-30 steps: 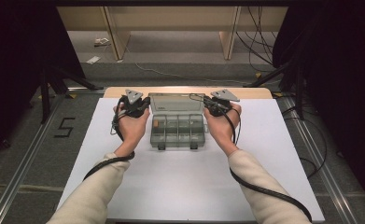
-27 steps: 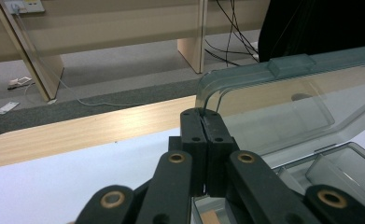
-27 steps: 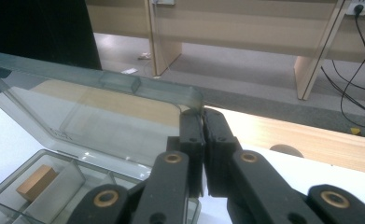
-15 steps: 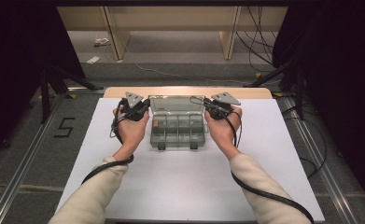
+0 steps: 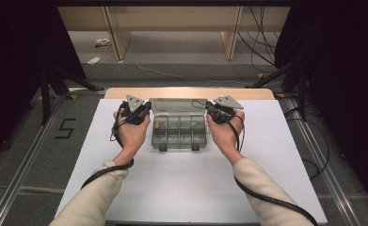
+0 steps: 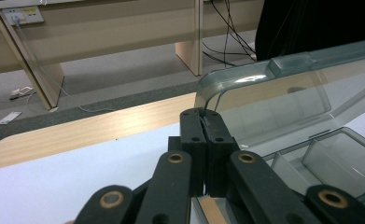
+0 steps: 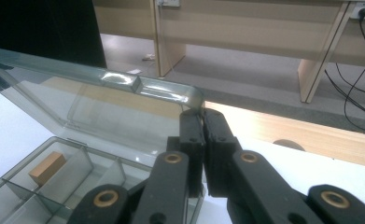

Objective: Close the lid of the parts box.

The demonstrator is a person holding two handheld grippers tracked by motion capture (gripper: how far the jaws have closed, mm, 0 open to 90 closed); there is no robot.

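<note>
A clear plastic compartment box (image 5: 179, 134) stands on the white table top, latches toward the person. Its clear lid (image 5: 178, 105) is swung up and tilted back. My left gripper (image 5: 143, 110) is shut on the lid's left front corner; in the left gripper view the jaws (image 6: 202, 116) pinch the lid's rim (image 6: 273, 93). My right gripper (image 5: 209, 109) is shut on the right front corner, and its tips (image 7: 201, 116) clamp the lid (image 7: 101, 105). A small wooden block (image 7: 47, 168) lies in one left compartment (image 5: 157, 125).
The white table top (image 5: 196, 183) has a wooden strip (image 5: 125, 92) along its far edge. Beyond it are desk legs (image 5: 113, 28) and loose cables (image 5: 261, 42) on the floor. Black cables trail from both grippers along the forearms.
Both grippers have lifted the lid's front corners up and away from the person, so the lid has swung from nearly flat to raised and tilted back.
</note>
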